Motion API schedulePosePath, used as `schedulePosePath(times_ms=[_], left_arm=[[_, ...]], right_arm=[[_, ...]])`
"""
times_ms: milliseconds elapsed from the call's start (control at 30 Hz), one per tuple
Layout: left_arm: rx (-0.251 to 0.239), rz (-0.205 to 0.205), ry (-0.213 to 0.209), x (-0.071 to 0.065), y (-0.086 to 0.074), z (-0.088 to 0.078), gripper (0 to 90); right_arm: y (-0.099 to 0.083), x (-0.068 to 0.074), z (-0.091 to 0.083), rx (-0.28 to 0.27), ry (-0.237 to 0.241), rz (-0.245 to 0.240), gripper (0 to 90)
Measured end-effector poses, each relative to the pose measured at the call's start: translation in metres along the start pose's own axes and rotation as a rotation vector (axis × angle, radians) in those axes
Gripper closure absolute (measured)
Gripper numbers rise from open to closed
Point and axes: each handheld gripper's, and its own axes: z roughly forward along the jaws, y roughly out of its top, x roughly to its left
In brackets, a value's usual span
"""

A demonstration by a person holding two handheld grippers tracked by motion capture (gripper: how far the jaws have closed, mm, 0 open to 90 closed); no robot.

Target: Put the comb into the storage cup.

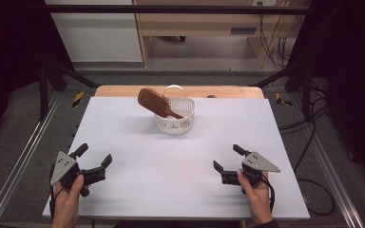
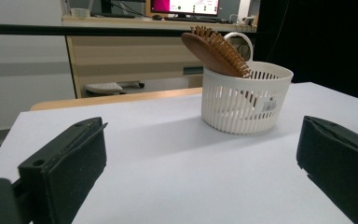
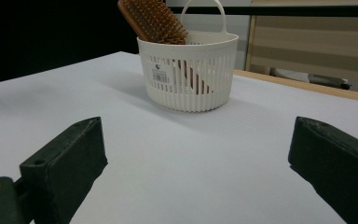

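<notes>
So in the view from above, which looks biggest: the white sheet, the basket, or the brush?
1. Sheet, by far the largest; it covers nearly the whole table.
2. Basket.
3. Brush, close to the basket in length but slimmer; its handle end is hidden inside the basket.

High cam overhead fwd, gripper cams low, all share basket (image 1: 175, 115)

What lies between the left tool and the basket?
Nothing: in the high view, bare white table separates the left tool from the basket.
</notes>
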Motion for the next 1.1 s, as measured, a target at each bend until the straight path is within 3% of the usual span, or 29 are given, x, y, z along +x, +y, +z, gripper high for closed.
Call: schedulePosePath(times_ms=[167,533,1100], left_arm=[[0.003,-0.015,-0.014,-0.004,-0.006,-0.002,1.6],[0.026,0.004,-0.042,-0.012,-0.010,-0.003,1.7],[0.078,0.046,-0.099,-0.037,-0.016,0.000,1.7]], right_arm=[[0.001,-0.001,-0.001,0.000,-0.008,-0.014,4.2],[-0.002,-0.003,-0.010,0.008,-0.020,-0.045,3.7],[-0.009,-0.016,-0.031,-0.012,-0.049,-0.029,3.5]])
